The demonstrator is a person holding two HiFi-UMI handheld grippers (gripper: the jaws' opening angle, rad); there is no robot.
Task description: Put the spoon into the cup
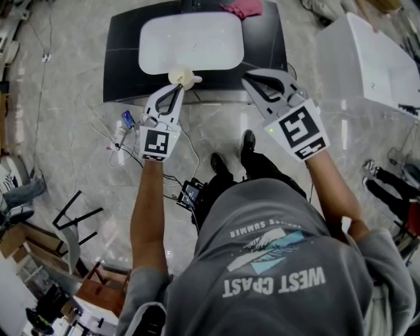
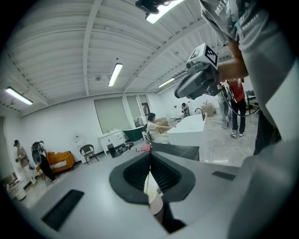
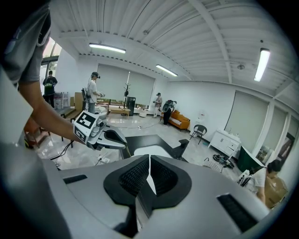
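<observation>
The person stands at the near side of a black table and holds both grippers out over it. The left gripper has its 2 jaws pinched onto a cream-coloured spoon. In the left gripper view the spoon's thin edge stands upright in the slit between the ribbed pads, and a wider part runs down towards the camera. In the head view the spoon's rounded end sticks out past the jaw tips, right at the near rim of a white rounded tray that lies on the table.

The right gripper is to the right, well apart from the left one. Its jaws are pressed together tip to tip, and the right gripper view shows only a hairline slit between the pads. It points towards the tray's near right corner.

A pink-red cloth lies at the table's far edge. On the pale tiled floor left of the person, a power strip lies among thin cables.
</observation>
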